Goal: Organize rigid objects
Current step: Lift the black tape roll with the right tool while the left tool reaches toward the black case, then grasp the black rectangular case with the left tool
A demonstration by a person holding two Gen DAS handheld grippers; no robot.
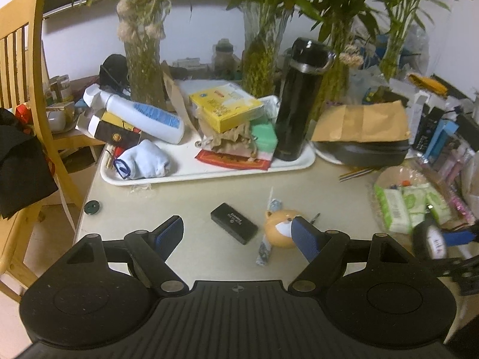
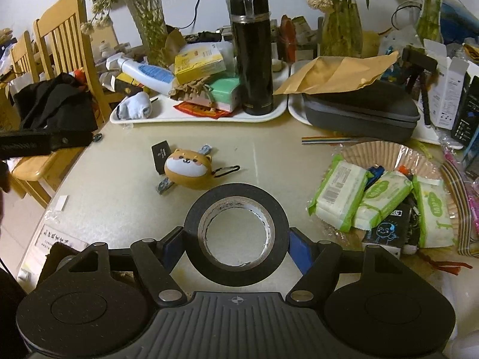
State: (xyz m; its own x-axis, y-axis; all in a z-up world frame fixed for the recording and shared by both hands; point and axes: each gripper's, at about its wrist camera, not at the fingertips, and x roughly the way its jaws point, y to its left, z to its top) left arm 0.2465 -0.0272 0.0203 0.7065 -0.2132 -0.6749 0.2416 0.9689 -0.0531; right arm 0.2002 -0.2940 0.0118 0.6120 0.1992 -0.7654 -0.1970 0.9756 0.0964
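My right gripper [image 2: 236,245] is shut on a black tape roll [image 2: 236,191], held just above the table. The roll also shows blurred at the right edge of the left wrist view [image 1: 431,240]. My left gripper [image 1: 239,233] is open and empty, low over the table. A small black box [image 1: 234,223] lies between its fingers, a little ahead. An orange dog-shaped pouch [image 1: 280,230] lies by the right fingertip [image 1: 305,236]; it also shows in the right wrist view [image 2: 187,169]. A black flask [image 2: 251,51] stands on the white tray [image 2: 209,118].
The tray [image 1: 191,172] holds a white bottle [image 1: 146,118], yellow box [image 1: 226,107], sock [image 1: 145,160]. A dark case [image 2: 359,109] under a brown envelope sits at right. Wet-wipe packs [image 2: 380,200] lie on a paper plate. Wooden chairs [image 2: 64,48] stand at left. Vases line the back.
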